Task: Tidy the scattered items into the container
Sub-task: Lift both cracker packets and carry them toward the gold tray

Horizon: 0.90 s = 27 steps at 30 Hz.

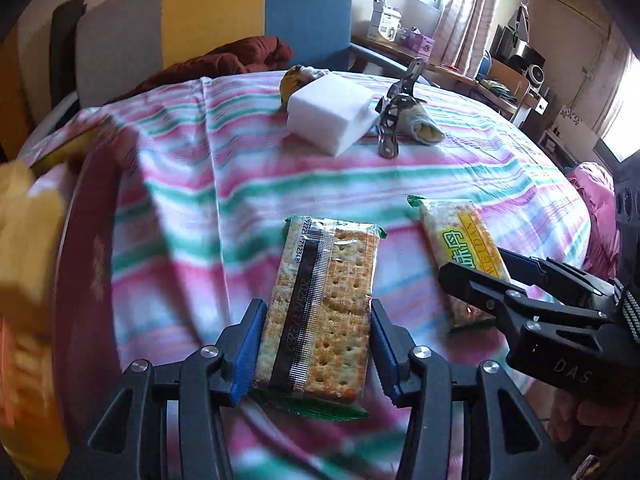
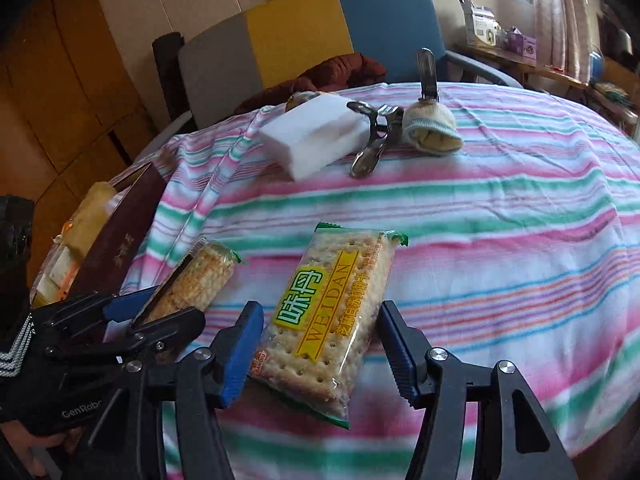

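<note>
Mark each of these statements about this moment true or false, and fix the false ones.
1. The left gripper has a cracker packet between its fingers. True.
2. The packet between the right gripper fingers, the yellow-labelled packet, lies with its label facing down. False: the yellow label faces up.
3. The white foam block lies inside the dark red container. False: it sits on the striped cloth, beside the metal clip.
4. A rolled sock lies next to the metal clip. True.
5. Both packets are already in the container. False: both are over the cloth, outside it.
</note>
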### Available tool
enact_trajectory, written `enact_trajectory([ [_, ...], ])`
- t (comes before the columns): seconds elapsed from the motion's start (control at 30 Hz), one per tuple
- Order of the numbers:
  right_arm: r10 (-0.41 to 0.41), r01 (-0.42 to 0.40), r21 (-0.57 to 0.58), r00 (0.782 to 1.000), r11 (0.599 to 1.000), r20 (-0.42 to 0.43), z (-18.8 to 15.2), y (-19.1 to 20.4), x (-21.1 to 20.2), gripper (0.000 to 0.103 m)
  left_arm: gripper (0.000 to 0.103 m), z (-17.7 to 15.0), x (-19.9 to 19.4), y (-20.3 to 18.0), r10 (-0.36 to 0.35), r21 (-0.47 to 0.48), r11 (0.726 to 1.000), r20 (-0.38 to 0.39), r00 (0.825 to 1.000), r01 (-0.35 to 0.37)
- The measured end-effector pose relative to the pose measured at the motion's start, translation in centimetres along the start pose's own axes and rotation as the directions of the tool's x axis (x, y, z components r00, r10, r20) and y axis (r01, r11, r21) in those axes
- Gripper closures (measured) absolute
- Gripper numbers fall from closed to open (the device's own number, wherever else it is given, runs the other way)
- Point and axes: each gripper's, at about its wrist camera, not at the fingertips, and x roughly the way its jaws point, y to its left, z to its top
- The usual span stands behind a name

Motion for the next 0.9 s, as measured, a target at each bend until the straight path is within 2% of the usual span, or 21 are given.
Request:
enact_trajectory([
  [0.13,0.012,-0.008,0.105,0.999,0.994,-0.044,-0.4,-0.7,-1.3,0.022,0.046,-1.2,-1.4,-0.4,-0.039,-0.009,0.999,-0.010,0.999,0.039],
  [0.23,0.034,-0.018,0.206,0.996,0.978,-0.078,0.1,-1.5,-1.4,0.022,0.045,-1.1,-2.5,-0.7,-0.046,0.014,0.999,0.011,0.999,0.046],
  [0.3,0.026,0.001,0.238,0.994,0.971,-0.109,0.8,-1.8,-0.9,0.023,0.045,-0.6,-2.6,-0.8,-0.009,0.047,0.999,0.027,1.000,0.008],
  [0.37,-0.013,0.045,0.230,0.990,0.972,-0.138,1.5,-1.7,-0.3,0.032,0.045,-0.1,-2.0,-0.9,0.010,0.076,0.997,0.016,1.000,-0.011],
  [0.4,-0.026,0.057,0.210,0.989,0.976,-0.148,1.8,-1.4,0.0,0.039,0.045,0.1,-1.7,-0.8,0.000,0.087,0.996,0.009,1.000,0.000],
  [0.43,-0.025,0.055,0.193,0.988,0.980,-0.155,2.0,-1.1,0.3,0.041,0.045,0.2,-1.6,-0.8,-0.024,0.099,0.995,0.004,1.000,0.023],
  [0.5,-0.023,0.049,0.159,0.986,0.986,-0.162,2.1,-0.4,0.8,0.042,0.045,0.4,-1.4,-0.9,-0.037,0.104,0.994,-0.003,0.999,0.037],
  [0.57,-0.055,0.073,0.107,0.985,0.992,-0.161,2.1,0.3,1.1,0.043,0.045,0.2,-1.1,-1.1,-0.072,0.075,0.994,-0.031,0.997,0.074],
  [0.67,-0.074,0.085,0.070,0.986,0.994,-0.149,1.7,0.4,0.9,0.050,0.045,-0.5,-1.0,-1.6,-0.117,0.038,0.992,-0.049,0.992,0.119],
  [0.8,-0.068,0.075,0.041,0.987,0.996,-0.146,1.2,-0.3,0.3,0.052,0.047,-0.7,-0.9,-2.5,-0.078,0.093,0.992,-0.063,0.995,0.083],
  [0.9,-0.052,0.059,0.043,0.988,0.997,-0.143,1.1,-0.6,0.2,0.052,0.047,-0.3,0.0,-2.3,-0.075,0.055,0.995,-0.091,0.993,0.080],
])
